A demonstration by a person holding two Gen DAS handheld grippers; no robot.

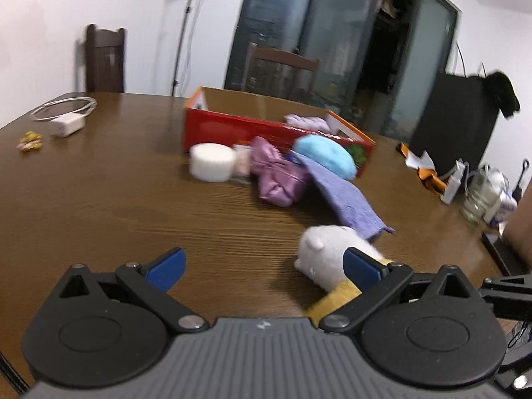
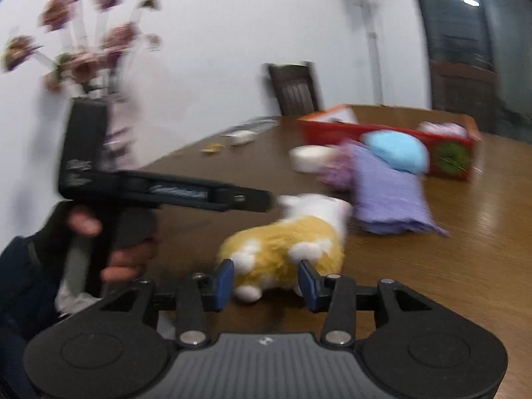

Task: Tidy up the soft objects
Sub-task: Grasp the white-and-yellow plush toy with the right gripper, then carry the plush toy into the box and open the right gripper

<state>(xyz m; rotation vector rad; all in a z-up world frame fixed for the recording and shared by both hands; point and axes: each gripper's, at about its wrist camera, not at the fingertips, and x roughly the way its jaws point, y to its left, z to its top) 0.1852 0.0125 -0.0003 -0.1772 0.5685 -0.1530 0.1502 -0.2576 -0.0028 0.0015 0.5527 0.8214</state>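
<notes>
Near the table [image 2: 465, 249] edge lies the plush [image 2: 286, 249], rump toward the right gripper [image 2: 265, 282], whose half-open jaws flank its hind end without pressing. Its long axis runs away toward the box [image 2: 382, 136]. The left gripper [image 1: 264, 266] stands wide and empty, with the plush head by one finger; the right looks nearer.

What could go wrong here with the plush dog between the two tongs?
1. The right tongs stand open around the rear of the yellow-and-white plush dog, pads not clearly pressing; a lift now may leave it behind.
2. The left tongs are wide open, one finger at the dog's head; both sets could collide.
3. The folded lavender cloth lies right beside the dog and may be dragged along.
</notes>
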